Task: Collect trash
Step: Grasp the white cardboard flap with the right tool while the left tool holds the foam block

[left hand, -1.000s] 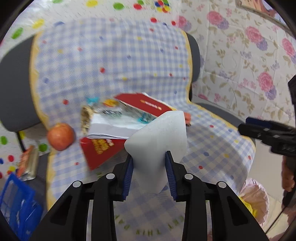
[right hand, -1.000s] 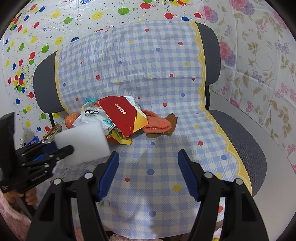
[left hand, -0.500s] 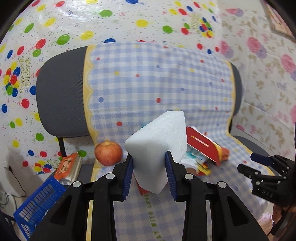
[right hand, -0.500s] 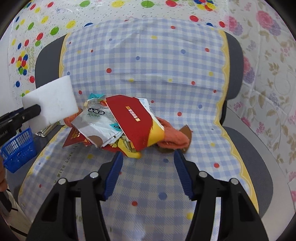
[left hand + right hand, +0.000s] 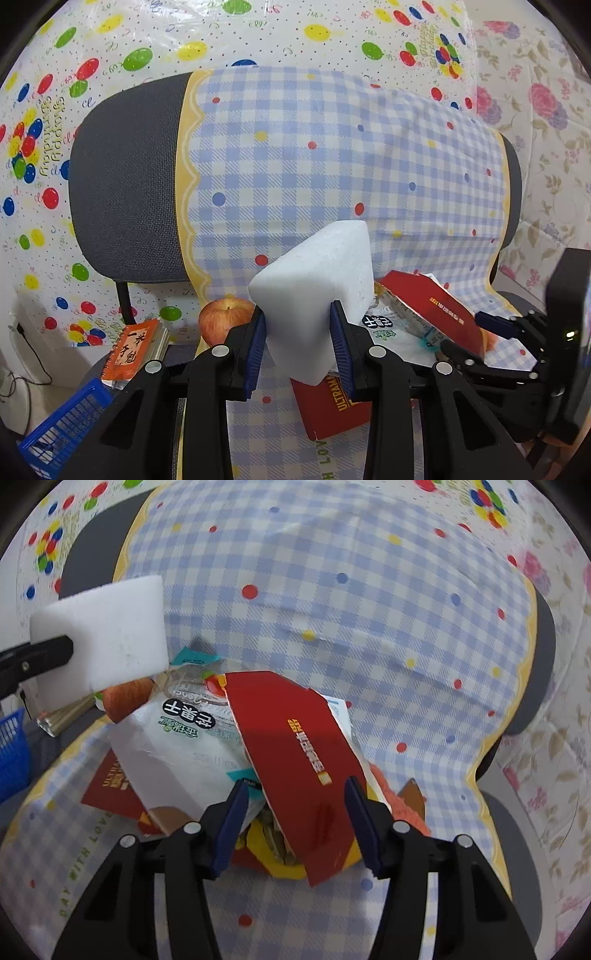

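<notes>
My left gripper [image 5: 298,332] is shut on a white foam block [image 5: 317,280] and holds it above the chair seat; the block also shows at the left of the right wrist view [image 5: 107,635]. My right gripper [image 5: 295,819] is open, its jaws on either side of a red cardboard box [image 5: 295,757] on top of a trash pile. The pile holds a white wrapper with green print [image 5: 181,738], a flat red packet [image 5: 107,786] and an orange scrap [image 5: 402,801]. The right gripper shows at the right of the left wrist view [image 5: 480,343].
The pile lies on a chair draped with a blue checked cloth [image 5: 369,609]. An apple [image 5: 223,319] sits at the seat's left edge. A notebook with an orange cover [image 5: 131,349] and a blue basket [image 5: 62,428] are to the left of the chair. Patterned walls stand behind.
My left gripper has swung left and back with the foam block, now facing the chair back. My right gripper has moved forward and down until its jaws flank the red box.
</notes>
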Demonstrator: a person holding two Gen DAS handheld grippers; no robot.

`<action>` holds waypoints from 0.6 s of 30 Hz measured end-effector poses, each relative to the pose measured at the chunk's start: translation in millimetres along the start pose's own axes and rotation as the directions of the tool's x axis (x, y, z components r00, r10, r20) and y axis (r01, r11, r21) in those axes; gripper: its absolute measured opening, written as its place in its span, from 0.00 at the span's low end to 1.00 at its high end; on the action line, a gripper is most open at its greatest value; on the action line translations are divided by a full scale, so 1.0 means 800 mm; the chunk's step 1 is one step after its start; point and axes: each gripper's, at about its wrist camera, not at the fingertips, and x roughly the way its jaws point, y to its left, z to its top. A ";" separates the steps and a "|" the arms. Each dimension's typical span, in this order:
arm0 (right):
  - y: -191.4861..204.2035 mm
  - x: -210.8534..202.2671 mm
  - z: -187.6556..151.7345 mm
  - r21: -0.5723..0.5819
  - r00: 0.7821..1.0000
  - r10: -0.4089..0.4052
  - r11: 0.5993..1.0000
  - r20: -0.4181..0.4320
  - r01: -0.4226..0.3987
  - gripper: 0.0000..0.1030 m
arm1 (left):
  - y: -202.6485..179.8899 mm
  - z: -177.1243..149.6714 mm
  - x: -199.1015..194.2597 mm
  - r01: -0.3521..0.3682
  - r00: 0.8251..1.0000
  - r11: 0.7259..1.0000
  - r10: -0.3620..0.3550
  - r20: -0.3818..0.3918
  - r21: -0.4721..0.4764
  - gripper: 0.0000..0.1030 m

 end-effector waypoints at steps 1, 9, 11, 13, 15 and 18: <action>0.002 0.002 0.002 -0.012 1.000 -0.007 1.000 -0.002 0.007 0.47 | 0.000 0.000 0.002 0.000 1.000 1.000 0.000 -0.002 -0.002 0.34; -0.013 -0.015 0.014 -0.023 0.997 -0.057 0.998 0.058 0.059 0.08 | 0.002 0.001 -0.008 0.012 1.000 1.000 -0.012 -0.002 -0.011 0.34; -0.041 -0.047 0.015 0.056 0.993 -0.059 0.997 0.104 0.053 0.03 | -0.002 0.002 -0.018 0.021 1.000 1.000 -0.021 0.009 -0.008 0.34; -0.073 -0.079 0.010 0.147 0.989 -0.047 0.989 0.141 0.026 0.02 | -0.010 0.001 -0.032 0.031 0.999 1.000 -0.031 0.025 0.002 0.34; -0.098 -0.107 0.000 0.223 0.987 -0.012 0.975 0.159 -0.024 0.02 | -0.019 0.000 -0.043 0.040 0.999 0.999 -0.041 0.033 0.012 0.34; -0.114 -0.140 -0.022 0.278 0.987 0.034 0.958 0.156 -0.077 0.02 | -0.037 -0.010 -0.061 0.074 0.997 0.997 -0.075 0.034 0.024 0.34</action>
